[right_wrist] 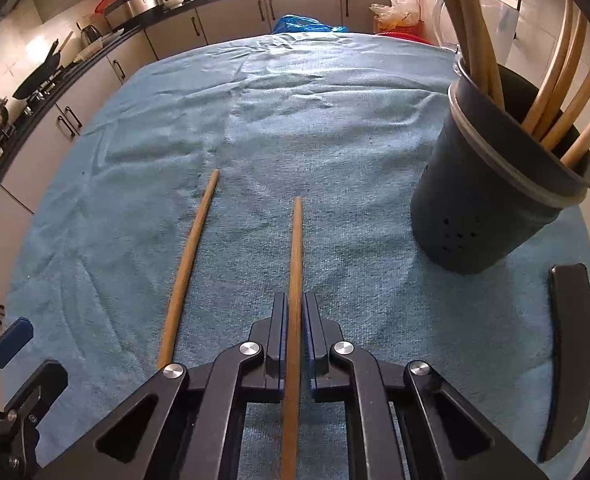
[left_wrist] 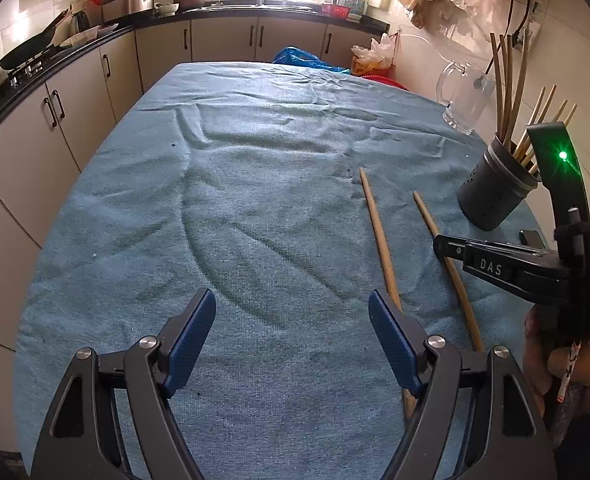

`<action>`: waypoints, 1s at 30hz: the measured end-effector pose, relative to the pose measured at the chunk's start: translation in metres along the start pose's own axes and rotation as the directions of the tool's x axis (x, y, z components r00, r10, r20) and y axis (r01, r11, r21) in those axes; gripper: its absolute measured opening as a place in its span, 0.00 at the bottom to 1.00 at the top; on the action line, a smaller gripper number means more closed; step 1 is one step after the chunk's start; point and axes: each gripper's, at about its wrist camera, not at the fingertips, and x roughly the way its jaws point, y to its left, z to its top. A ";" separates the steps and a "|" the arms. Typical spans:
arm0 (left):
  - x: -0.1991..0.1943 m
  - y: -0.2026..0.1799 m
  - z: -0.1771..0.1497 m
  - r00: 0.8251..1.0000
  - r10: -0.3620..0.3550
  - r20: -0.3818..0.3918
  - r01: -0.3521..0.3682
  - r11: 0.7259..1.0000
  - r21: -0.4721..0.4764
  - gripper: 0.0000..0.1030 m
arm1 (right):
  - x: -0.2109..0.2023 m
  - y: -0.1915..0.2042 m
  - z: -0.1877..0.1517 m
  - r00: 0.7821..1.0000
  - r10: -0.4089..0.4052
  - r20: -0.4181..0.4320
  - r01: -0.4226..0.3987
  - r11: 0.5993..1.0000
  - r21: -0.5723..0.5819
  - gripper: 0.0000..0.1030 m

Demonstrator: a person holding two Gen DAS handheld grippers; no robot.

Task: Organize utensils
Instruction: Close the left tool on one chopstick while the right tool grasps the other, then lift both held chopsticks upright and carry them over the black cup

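Note:
Two wooden chopsticks lie on the blue towel. My right gripper [right_wrist: 294, 304] is shut on the right chopstick [right_wrist: 295, 248], which runs forward between its pads; this gripper also shows in the left wrist view [left_wrist: 441, 246] over that chopstick [left_wrist: 427, 212]. The other chopstick [right_wrist: 191, 256] lies loose to its left. My left gripper [left_wrist: 291, 304] is open and empty above the towel, its right pad beside the loose chopstick [left_wrist: 379, 236]. A dark perforated utensil holder [right_wrist: 491, 200] with several chopsticks stands at the right, also in the left wrist view [left_wrist: 495, 192].
A blue towel [left_wrist: 235, 200] covers the table. A glass mug [left_wrist: 461, 96] stands behind the holder. A black curved object [right_wrist: 567, 352] lies at the right edge. Kitchen counters with pots and a pan [left_wrist: 27, 50] run along the left and back.

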 end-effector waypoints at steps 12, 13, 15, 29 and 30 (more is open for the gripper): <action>0.037 -0.021 0.045 0.983 -0.134 -0.126 0.133 0.991 -0.017 0.75 | -0.041 -0.012 -0.016 0.989 0.090 0.114 -0.096 0.994 0.052 0.07; 0.044 -0.023 0.051 0.979 -0.139 -0.146 0.137 0.990 -0.029 0.75 | -0.047 -0.014 -0.018 0.988 0.089 0.130 -0.097 0.994 0.056 0.07; 0.060 -0.030 0.060 0.966 -0.176 -0.191 0.171 0.984 -0.041 0.73 | -0.053 -0.018 -0.020 0.985 0.093 0.144 -0.103 0.992 0.066 0.07; 0.112 -0.079 0.085 0.972 0.057 -0.230 -0.032 0.993 0.114 0.07 | -0.067 -0.032 -0.025 0.974 0.134 0.185 -0.152 0.985 0.085 0.08; 0.111 -0.077 0.084 0.972 0.045 -0.232 -0.021 0.994 0.107 0.06 | -0.068 -0.032 -0.024 0.973 0.135 0.189 -0.153 0.985 0.085 0.08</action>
